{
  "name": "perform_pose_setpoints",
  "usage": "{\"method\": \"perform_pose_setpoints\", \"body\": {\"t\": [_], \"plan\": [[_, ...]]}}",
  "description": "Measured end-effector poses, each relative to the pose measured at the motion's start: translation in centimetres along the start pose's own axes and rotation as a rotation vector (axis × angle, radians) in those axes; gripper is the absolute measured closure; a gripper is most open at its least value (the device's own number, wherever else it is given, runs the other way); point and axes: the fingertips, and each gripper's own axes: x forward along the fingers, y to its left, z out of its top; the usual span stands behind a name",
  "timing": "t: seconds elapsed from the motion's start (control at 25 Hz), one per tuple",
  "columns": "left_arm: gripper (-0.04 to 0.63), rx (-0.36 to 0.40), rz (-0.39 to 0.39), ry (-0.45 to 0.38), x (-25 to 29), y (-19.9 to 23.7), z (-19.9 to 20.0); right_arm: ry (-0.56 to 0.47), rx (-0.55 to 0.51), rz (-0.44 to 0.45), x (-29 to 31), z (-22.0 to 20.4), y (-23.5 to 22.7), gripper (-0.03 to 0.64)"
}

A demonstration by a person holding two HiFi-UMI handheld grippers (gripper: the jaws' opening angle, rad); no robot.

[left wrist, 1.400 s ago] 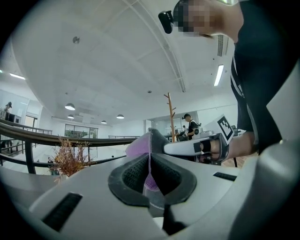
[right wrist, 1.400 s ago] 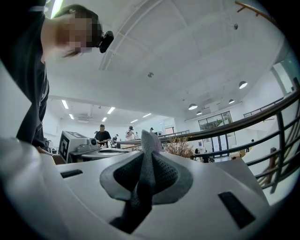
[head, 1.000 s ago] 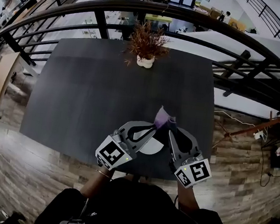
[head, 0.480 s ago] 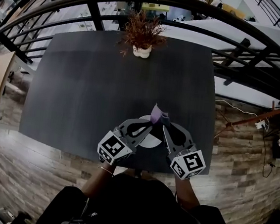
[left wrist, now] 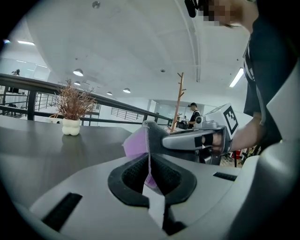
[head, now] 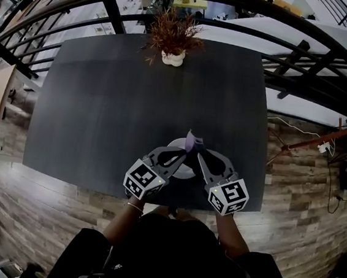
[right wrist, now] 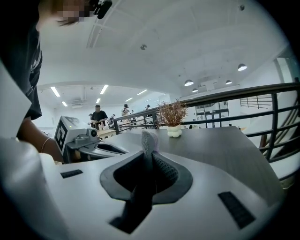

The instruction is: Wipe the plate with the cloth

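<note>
Pinching the plate [left wrist: 154, 206] by its thin white rim in the left gripper [left wrist: 150, 164], jaws together, with the purple-and-grey cloth [left wrist: 136, 143] pressed just beyond the tips. Clamping a fold of that cloth in the right gripper [right wrist: 147, 161]. Seen whole only from the head view: plate's white disc beneath both grippers, over the dark table [head: 102, 109]. Far ahead, a potted dry plant [head: 174, 43].
</note>
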Motion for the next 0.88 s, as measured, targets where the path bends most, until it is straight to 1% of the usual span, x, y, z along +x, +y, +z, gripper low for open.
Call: {"method": "perform_pose_setpoints", "body": {"t": [0.32,0.44,0.52,0.72,0.88], "plan": [[0.586,-0.031,-0.025,0.034,0.9,-0.3,-1.8,0.059,0.008,-0.022,0.7,-2.1,-0.7,0.572],[0.586,-0.048,-0.018,0.045,0.8,0.0,-2.4,0.103,-0.001,-0.028,1.2,-3.3,-0.8,0.572],[0.586,-0.062,-0.009,0.052,0.6,0.2,-2.9,0.144,-0.028,-0.039,1.7,-4.2,-1.0,0.571],[0.586,-0.076,0.024,0.056,-0.1,0.9,-3.4,0.236,-0.061,-0.016,2.8,-6.4,-0.8,0.572],[0.586,-0.087,0.044,0.068,-0.6,1.5,-3.8,0.279,-0.102,-0.043,3.1,-7.0,-1.5,0.572]]}}
